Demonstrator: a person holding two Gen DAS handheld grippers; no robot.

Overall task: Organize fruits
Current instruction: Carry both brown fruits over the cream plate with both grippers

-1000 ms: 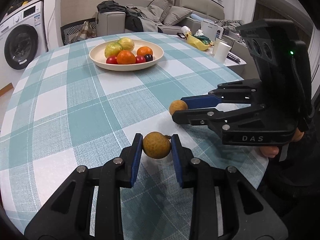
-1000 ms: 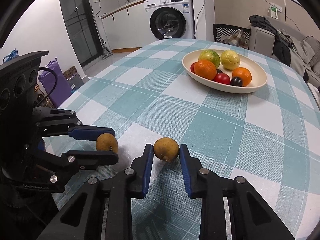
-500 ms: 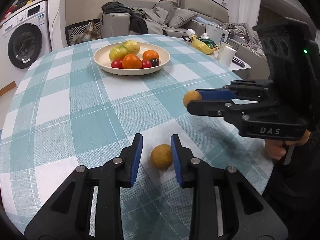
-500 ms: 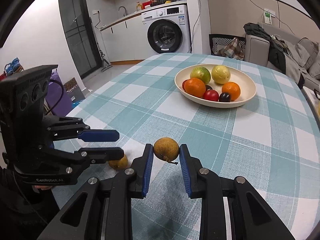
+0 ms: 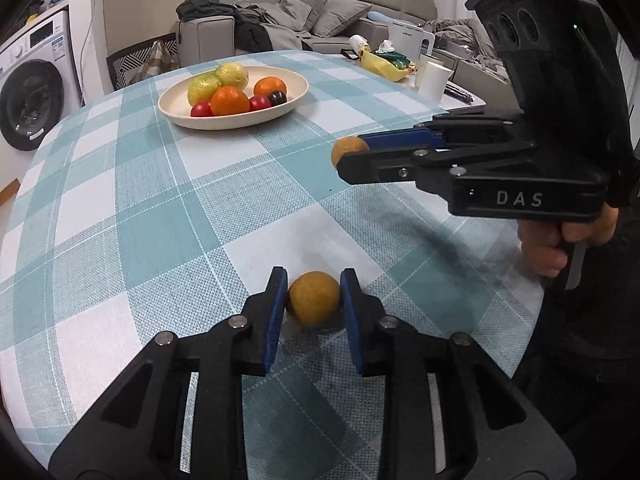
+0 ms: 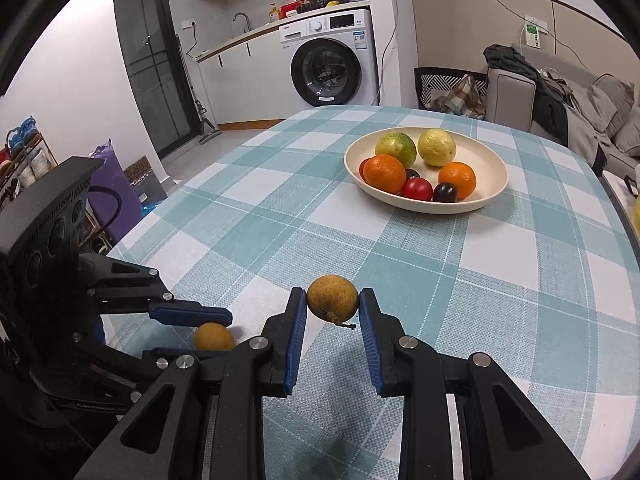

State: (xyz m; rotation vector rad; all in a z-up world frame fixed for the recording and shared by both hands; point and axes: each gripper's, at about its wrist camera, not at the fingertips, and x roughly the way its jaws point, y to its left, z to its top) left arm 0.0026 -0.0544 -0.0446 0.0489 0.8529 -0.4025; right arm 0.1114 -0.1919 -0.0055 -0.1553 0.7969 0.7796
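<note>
You are pinching one small round brownish-yellow fruit [image 5: 314, 298] in the left gripper [image 5: 314, 300] and another [image 6: 332, 298] in the right gripper [image 6: 333, 312], while the cream oval bowl [image 6: 490, 196] of fruits is lying ahead, in the upper right of the right wrist view.

2 close wrist views, downward-forward, sharing the fruit bowl [image 5: 240, 122]

Between us and the bowl [image 6: 486, 196] the checked worktop [image 6: 420, 248] lies bare, so we have an open lane across its middle. The bowl is already crowded with fruit [image 6: 384, 174], with bare room only along its right side. The two claws stand side by side at the near edge, the left claw [image 6: 216, 332] low on the cloth, the right claw [image 5: 350, 152] raised, each blocking the other's sideways path. Cups [image 5: 434, 78] crowd the far right edge.
</note>
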